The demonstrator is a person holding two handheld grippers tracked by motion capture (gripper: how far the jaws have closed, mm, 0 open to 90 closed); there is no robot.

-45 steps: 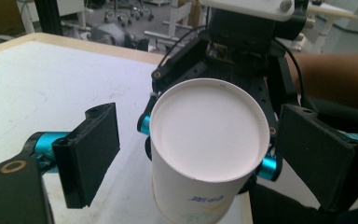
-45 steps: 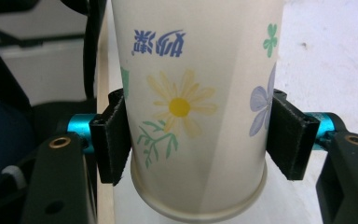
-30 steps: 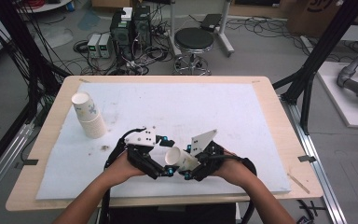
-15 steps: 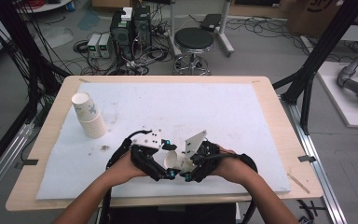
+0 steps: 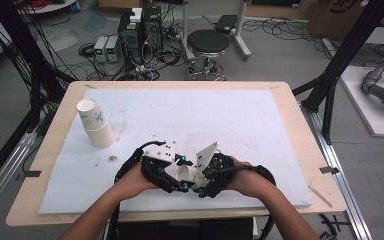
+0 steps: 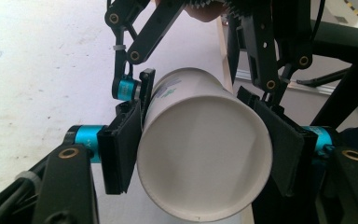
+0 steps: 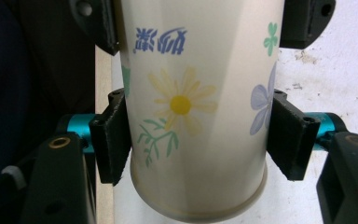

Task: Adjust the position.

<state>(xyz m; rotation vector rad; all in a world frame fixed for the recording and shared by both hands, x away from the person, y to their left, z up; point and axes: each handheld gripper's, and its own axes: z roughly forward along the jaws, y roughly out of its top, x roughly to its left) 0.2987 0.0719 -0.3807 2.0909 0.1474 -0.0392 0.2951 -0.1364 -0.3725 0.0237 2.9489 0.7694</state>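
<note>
My left hand-held gripper (image 6: 200, 154) just clamped onto the paper cup (image 6: 205, 149) my right hand-held gripper (image 7: 200, 140) holds near the tabletop's front edge, so handover's on.

A paper cup (image 7: 196, 107), central in the right gripper view, carries a short line of blue Chinese characters near the top of the frame. They appear upside down and are too soft to read. Below them are printed flowers and a green clover. No other readable text appears anywhere.
</note>
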